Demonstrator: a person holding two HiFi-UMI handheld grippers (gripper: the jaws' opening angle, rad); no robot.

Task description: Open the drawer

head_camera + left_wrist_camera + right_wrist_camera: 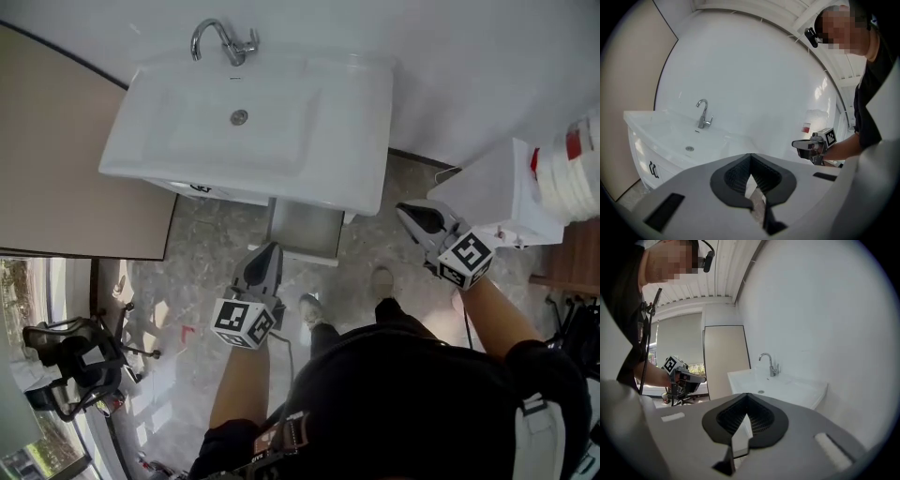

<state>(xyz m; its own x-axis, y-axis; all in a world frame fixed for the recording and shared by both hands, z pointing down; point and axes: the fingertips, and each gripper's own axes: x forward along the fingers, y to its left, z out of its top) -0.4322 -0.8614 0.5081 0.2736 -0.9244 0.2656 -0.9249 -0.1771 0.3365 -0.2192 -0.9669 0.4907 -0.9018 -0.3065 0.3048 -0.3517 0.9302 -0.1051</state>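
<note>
**White basin, grey mottled floor**

The washbasin [356,141] and the wall [469,56] behind it are plain white, and the tap [223,41] is shiny chrome. The drawer [305,230] beneath shows dull grey. The floor [202,272] is grey with mottled, marble-like veining. A beige panel [66,159] stands at the left. The left gripper [271,248] and right gripper [407,212] are pale grey with black-lined jaws. Each carries a cube [242,323] of black-and-white square markers.

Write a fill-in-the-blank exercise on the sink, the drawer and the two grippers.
At the back rim of the sink stands a chrome ___. The drawer below it is ___, not shut. The left gripper and the right gripper each have ___ between their jaws.
Missing words: faucet; open; nothing.
</note>
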